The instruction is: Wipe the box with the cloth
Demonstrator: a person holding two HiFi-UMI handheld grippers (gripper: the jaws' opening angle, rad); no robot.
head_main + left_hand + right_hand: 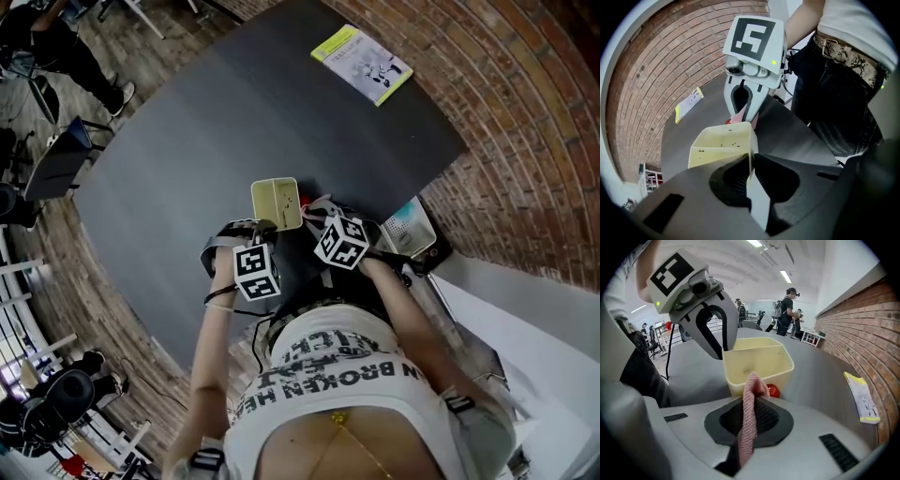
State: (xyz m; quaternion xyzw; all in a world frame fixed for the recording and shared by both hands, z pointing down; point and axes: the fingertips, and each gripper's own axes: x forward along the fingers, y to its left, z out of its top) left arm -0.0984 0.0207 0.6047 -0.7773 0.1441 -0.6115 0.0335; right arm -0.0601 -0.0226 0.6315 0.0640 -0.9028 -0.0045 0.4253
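Item 1 – box (276,202) (723,145) (757,359): pale yellow, open top, dark specks on inner floor, standing on the table. One side wall passes between the left fingers (735,180); the rest of the box lies ahead of them and to their left. Seen from the right fingers (767,416), it sits just ahead, near wall facing them

Item 2 – cloth (750,418) (740,116): pink knit, folded to a narrow strip, upright between the right fingers, top end poking past their tips and just short of the box's near wall

Item 3 – left gripper (751,168) (266,227) (723,351): jaws narrow, pads clamped on the box wall at its rim, pointing steeply down

Item 4 – right gripper (752,401) (743,108) (314,217): jaws nearly together, pinching the cloth; tips close to the box, opp. side from the left gripper

Item 5 – small red item (773,390): at the box base, just beyond the right fingertips; type can't be told

Item 6 – table (234,122): dark grey top, under all the above

Item 7 – booklet (361,64) (861,399) (689,104): yellow-green & white, flat on the table, well beyond both sets of fingers, past the box

Item 8 – brick wall (862,338): to the right of the right fingers
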